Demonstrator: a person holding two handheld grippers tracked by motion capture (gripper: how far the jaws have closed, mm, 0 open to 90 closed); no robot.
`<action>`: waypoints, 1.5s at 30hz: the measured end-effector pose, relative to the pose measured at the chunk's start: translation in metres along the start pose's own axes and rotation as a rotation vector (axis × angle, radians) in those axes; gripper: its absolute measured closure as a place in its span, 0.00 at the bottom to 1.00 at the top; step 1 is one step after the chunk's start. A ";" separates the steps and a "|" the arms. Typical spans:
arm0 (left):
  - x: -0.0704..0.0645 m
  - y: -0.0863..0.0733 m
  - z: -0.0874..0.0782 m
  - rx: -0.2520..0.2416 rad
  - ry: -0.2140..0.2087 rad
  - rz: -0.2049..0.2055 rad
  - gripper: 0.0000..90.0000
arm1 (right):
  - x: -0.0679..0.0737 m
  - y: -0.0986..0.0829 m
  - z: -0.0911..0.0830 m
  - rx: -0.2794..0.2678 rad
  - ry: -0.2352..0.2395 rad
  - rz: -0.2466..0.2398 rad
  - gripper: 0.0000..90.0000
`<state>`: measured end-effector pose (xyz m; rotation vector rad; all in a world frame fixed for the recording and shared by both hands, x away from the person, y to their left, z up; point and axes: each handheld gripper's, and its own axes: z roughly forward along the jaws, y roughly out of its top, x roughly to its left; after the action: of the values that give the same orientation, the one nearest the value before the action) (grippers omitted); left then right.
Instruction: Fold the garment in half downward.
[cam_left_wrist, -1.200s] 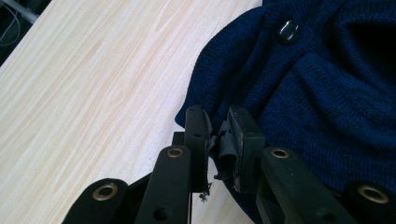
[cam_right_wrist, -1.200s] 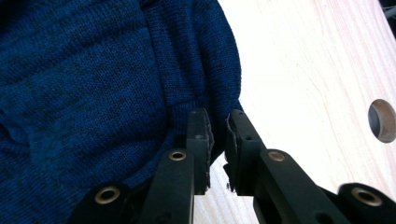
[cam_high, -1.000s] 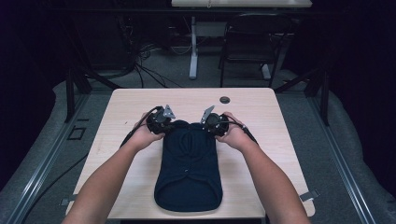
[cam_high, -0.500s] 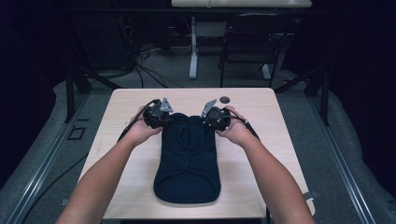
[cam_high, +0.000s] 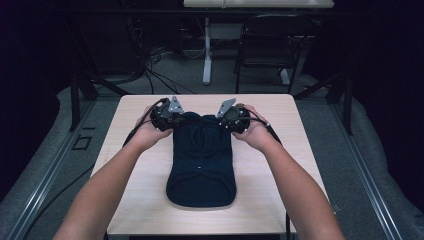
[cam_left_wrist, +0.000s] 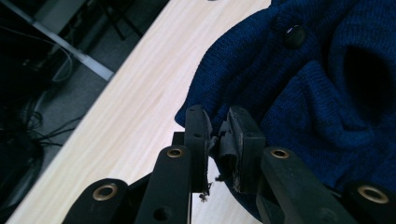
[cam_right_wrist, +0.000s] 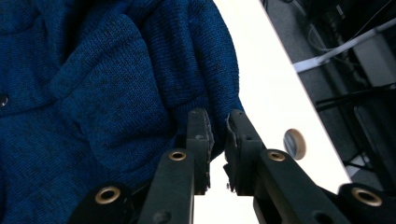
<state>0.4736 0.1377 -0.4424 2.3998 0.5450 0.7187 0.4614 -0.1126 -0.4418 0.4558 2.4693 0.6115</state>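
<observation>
A dark blue knit sweater (cam_high: 201, 160) lay folded lengthwise at the table's (cam_high: 130, 200) centre, its collar end toward twelve o'clock. The left gripper (cam_high: 167, 116) pinched the sweater's far corner at about eleven o'clock; in the left gripper view its jaws stood nearly closed with a fold of knit between them. The right gripper (cam_high: 234, 119) sat at the opposite corner, near one o'clock; in the right gripper view its jaws were close together at the sweater's edge, though whether cloth lay clamped between them I could not tell. To do this step well, both corners should be held equally firmly, lifted level and moved together, so the fabric stays taut and the fold lands square. A small disc (cam_right_wrist: 294, 143) lay on the table beyond the right gripper.
</observation>
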 end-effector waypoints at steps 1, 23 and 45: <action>0.002 0.002 -0.002 -0.004 0.002 0.002 0.88 | -0.001 0.001 -0.002 -0.002 -0.002 -0.001 0.89; 0.008 0.033 -0.040 -0.103 0.178 0.074 0.88 | -0.022 0.029 -0.044 -0.128 -0.187 0.003 0.89; -0.016 0.002 -0.015 -0.033 0.098 0.090 0.88 | 0.010 0.006 -0.013 -0.052 -0.121 -0.062 0.89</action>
<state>0.4523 0.1336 -0.4364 2.3805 0.4640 0.8816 0.4470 -0.1077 -0.4337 0.3833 2.3377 0.6038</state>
